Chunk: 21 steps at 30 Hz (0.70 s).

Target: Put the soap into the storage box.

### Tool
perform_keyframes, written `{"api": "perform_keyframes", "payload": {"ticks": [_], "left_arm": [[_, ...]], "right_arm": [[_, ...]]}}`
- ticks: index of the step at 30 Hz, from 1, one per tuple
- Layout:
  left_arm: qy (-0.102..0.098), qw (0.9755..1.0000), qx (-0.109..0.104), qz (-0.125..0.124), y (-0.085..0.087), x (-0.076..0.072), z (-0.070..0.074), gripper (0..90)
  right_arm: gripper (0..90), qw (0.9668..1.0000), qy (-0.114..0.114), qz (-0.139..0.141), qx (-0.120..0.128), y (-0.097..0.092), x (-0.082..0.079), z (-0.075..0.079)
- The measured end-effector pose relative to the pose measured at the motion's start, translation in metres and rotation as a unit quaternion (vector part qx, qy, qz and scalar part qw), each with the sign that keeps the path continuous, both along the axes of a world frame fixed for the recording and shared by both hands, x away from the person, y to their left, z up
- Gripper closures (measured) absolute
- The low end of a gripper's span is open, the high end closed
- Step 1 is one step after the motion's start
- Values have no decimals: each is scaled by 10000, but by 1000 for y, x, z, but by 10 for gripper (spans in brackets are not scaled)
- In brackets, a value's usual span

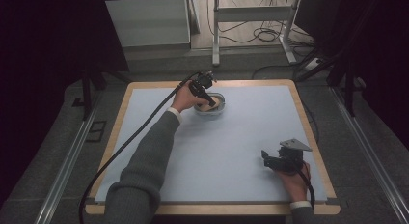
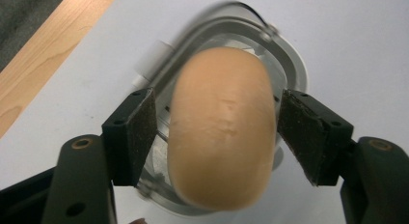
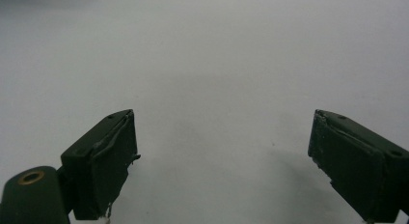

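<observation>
A tan, oval bread roll (image 2: 219,132) lies in a small clear container (image 2: 289,64) with a metal clasp, at the far middle of the white mat. My left gripper (image 2: 217,137) reaches down over the container (image 1: 214,109) and straddles the roll (image 1: 209,107). A thin gap shows between the roll and each black pad (image 2: 144,132), so the jaws stand open around it. My left gripper (image 1: 206,99) is held by a hand in a grey sleeve. My right gripper (image 1: 265,157) rests near the front right of the mat, its jaws (image 3: 222,156) wide open with nothing between them.
The white mat (image 1: 241,137) covers a wooden-edged table (image 1: 308,132). A black cable (image 1: 144,127) trails from the left gripper across the mat's left side to the floor. Behind the table stand a metal frame (image 1: 217,35) and loose cables.
</observation>
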State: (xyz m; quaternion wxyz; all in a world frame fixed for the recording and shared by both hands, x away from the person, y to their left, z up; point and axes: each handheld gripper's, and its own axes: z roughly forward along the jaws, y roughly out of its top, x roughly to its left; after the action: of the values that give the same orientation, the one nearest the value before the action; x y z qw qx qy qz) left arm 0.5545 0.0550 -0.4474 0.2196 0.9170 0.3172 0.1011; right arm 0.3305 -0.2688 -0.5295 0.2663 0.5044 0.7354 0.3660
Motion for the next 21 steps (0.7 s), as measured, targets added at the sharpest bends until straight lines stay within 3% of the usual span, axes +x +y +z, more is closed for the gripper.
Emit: {"api": "perform_keyframes", "payload": {"ticks": [7,16,21], "left_arm": [[-57,10000,74,1,4,-8,3,280],[-141,9999,4,-5,12,-19,7,281],[-234,9997,-113,18,22,-33,14,280]], "right_arm": [[103,10000,-3,-4,-27,0,0,0],[103,10000,-2,-11,-27,1,0,0],[103,10000,-2,2,-56,1,0,0]]}}
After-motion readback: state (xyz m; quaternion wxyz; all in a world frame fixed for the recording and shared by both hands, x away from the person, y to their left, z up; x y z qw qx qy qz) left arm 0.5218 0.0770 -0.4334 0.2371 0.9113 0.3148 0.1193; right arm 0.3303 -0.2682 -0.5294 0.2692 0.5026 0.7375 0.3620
